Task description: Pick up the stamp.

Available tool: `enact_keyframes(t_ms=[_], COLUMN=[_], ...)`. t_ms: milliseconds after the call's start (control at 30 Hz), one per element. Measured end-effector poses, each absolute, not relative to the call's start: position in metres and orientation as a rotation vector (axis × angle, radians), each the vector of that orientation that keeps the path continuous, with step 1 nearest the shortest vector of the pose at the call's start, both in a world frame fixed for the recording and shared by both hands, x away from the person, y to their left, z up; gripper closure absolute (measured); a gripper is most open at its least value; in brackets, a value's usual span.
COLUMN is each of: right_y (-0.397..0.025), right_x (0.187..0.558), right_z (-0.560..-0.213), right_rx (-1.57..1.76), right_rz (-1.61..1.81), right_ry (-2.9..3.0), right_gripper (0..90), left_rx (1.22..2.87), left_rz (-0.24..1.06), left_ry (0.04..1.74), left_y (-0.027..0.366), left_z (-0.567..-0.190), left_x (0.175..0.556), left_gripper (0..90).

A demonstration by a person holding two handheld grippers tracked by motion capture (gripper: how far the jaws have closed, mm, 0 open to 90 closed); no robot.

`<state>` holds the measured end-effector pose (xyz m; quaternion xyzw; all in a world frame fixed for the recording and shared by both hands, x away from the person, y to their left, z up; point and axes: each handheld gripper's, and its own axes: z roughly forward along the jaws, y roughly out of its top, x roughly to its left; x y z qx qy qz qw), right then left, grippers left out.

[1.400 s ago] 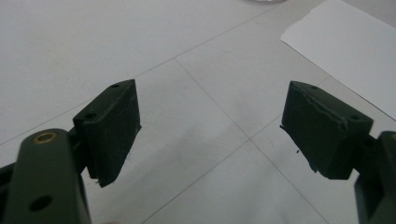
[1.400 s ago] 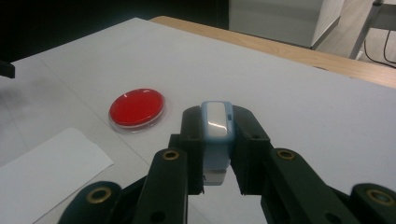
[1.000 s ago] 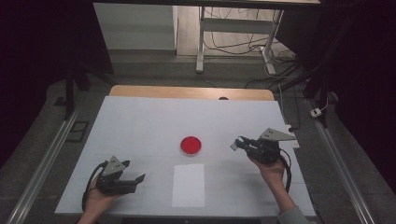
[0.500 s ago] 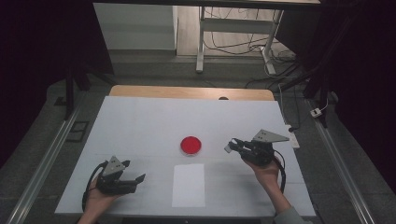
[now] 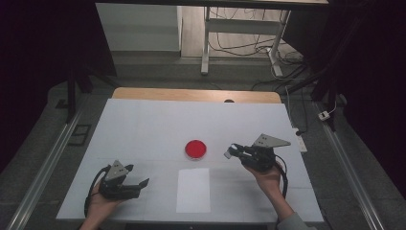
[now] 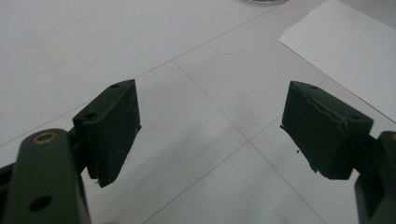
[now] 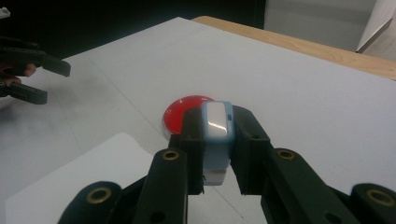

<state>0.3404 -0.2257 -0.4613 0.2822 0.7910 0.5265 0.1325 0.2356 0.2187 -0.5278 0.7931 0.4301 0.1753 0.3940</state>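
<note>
A round red dish (image 5: 196,149) lies near the middle of the white table (image 5: 153,124); in the right gripper view the red dish (image 7: 184,108) sits just beyond the jaws. My right gripper (image 5: 232,151) hovers to the right of the dish, shut on a small white and pale-blue block (image 7: 216,135). A white paper sheet (image 5: 193,189) lies in front of the dish. My left gripper (image 5: 143,184) rests at the front left, open, with nothing between its pads (image 6: 112,128), and the paper's corner (image 6: 345,42) lies ahead of it to the right.
The table's far wooden edge (image 5: 196,95) runs along the back. Metal rails (image 5: 52,158) flank the table on both sides. Cables and table legs (image 5: 207,38) lie on the floor beyond. A white power strip (image 5: 299,139) hangs by the right edge.
My right gripper has moved left and slightly toward the front with the block, closer to the red dish. The left gripper has stayed where it was.
</note>
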Motion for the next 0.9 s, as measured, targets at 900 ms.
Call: enact_keyframes(t_ms=[900], right_y=[-0.188], right_x=[0.332], right_z=[-0.466], right_rx=[0.751], right_rz=[1.567], right_ry=[2.355], right_gripper=[75.3], left_rx=[2.018], left_rz=[0.441], left_ry=[1.083], left_y=[0.217], left_z=[-0.529], left_x=[0.237], left_gripper=[19.3])
